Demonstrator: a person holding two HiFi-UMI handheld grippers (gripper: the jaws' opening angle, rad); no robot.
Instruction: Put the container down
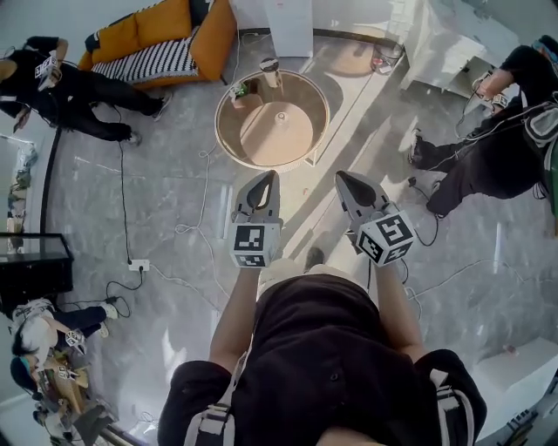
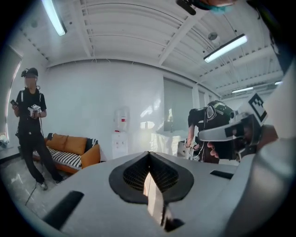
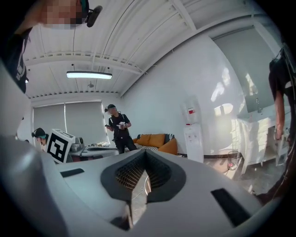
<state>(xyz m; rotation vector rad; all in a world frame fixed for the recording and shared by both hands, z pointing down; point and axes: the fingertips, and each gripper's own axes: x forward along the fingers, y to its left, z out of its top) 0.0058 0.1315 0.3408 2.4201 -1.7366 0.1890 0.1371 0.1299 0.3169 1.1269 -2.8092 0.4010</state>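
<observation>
Both grippers are raised in front of the person's chest, pointing out over the floor. In the head view my left gripper [image 1: 267,179] and my right gripper [image 1: 343,179] have their jaws together, and neither holds anything. The left gripper view shows its pads [image 2: 149,154] meeting at the tip with only room behind them. In the right gripper view the jaws [image 3: 144,153] are likewise closed and empty. Ahead on the floor stands a round wooden table [image 1: 310,96]. A small upright container [image 1: 269,70] sits near its far rim, well beyond both grippers.
An orange sofa [image 1: 161,39] and a white water dispenser [image 1: 289,24] stand past the table. People stand at left [image 1: 65,87] and right [image 1: 493,139]. Cables and a power strip [image 1: 138,265] lie on the grey floor. White cabinets [image 1: 440,43] are at back right.
</observation>
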